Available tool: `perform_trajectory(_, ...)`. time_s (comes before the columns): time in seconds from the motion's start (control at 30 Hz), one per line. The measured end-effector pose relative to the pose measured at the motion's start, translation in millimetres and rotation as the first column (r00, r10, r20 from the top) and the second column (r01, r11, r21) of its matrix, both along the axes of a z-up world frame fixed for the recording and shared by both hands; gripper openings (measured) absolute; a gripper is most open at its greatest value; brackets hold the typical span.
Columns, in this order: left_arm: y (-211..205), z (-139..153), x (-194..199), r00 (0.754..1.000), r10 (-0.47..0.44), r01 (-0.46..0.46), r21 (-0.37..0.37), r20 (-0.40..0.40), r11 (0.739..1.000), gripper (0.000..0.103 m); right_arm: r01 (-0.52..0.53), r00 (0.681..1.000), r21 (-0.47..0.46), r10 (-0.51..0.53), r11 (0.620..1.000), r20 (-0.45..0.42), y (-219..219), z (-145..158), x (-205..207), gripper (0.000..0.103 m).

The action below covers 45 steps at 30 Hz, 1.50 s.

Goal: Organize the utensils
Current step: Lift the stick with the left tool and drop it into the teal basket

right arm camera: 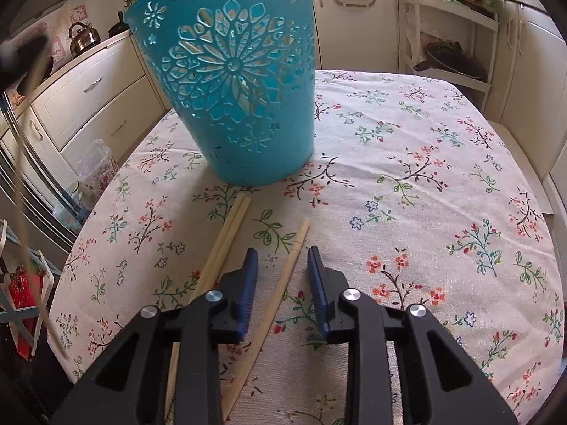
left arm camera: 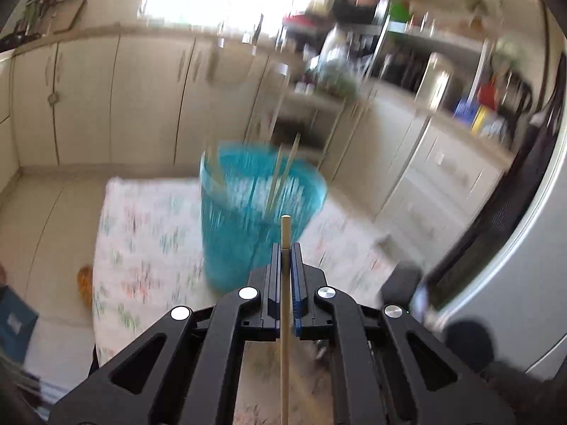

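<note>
A teal perforated holder stands on the floral tablecloth; in the blurred left wrist view the holder has several chopsticks standing in it. My left gripper is shut on a wooden chopstick, held above the table just short of the holder. My right gripper is open, low over the cloth, its fingers on either side of a single chopstick. A pair of chopsticks lies just left of it, pointing at the holder's base.
Cream kitchen cabinets line the walls. A steel fridge is at the right of the left wrist view. A rack with pans stands behind the table. A kettle sits on the counter.
</note>
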State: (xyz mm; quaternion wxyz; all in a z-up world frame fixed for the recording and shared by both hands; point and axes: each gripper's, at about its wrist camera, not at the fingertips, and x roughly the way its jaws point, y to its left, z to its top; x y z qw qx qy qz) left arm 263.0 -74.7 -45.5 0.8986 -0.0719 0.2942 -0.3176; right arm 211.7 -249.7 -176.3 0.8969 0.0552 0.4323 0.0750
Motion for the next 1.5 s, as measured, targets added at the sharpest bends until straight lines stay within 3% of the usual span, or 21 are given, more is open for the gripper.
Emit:
perform_trajectory(0.13,-0.4,43.3,16.6,0.996,0.025,-0.018,-0.090,0.080,0.996,0.005,0.002,1.000,0.012,-0.002,1.000,-0.001,-1.5,0.1,0.3,0.029)
perform_trajectory(0.33,-11.1,82.8,36.7,0.981,0.098,-0.074,-0.140,0.170,0.987,0.005,0.001,1.000,0.022,-0.001,1.000,-0.001,-4.3,-0.6,0.6,0.030)
perform_trajectory(0.57,-18.8,115.8,70.2,0.922,0.277,-0.230,-0.193,0.272,0.954,0.005,-0.003,1.000,0.024,0.003,1.000,-0.001,-4.1,-0.3,0.3,0.031)
perform_trajectory(0.63,-25.5,113.9,80.7,0.898,0.326,-0.282,-0.183,0.295,0.942,0.005,-0.003,1.000,0.027,0.003,1.000,-0.001,-3.8,-0.1,0.4,0.031)
perform_trajectory(0.83,-48.0,88.1,107.0,0.873,0.380,-0.356,-0.133,0.305,0.925,0.005,-0.006,1.000,0.039,0.006,0.999,-0.001,-5.7,0.4,1.0,0.032)
perform_trajectory(1.2,-59.4,17.0,114.2,0.936,0.297,-0.312,0.053,0.186,0.949,0.007,-0.008,1.000,0.048,0.008,0.999,-0.001,-6.1,0.2,0.7,0.033)
perform_trajectory(1.3,-47.2,17.8,100.8,0.937,0.297,-0.311,0.049,0.183,0.949,0.018,-0.008,1.000,0.052,0.008,0.999,-0.001,-6.8,0.0,0.6,0.033)
perform_trajectory(1.43,-9.3,27.3,71.1,0.914,0.355,-0.359,-0.016,0.197,0.933,0.044,-0.008,1.000,0.056,0.008,0.998,-0.004,-8.4,0.4,-0.2,0.033)
perform_trajectory(1.5,11.3,26.8,56.7,0.899,0.390,-0.389,-0.043,0.198,0.920,0.050,0.000,1.000,0.075,0.000,0.997,-0.009,-12.2,0.5,-1.7,0.033)
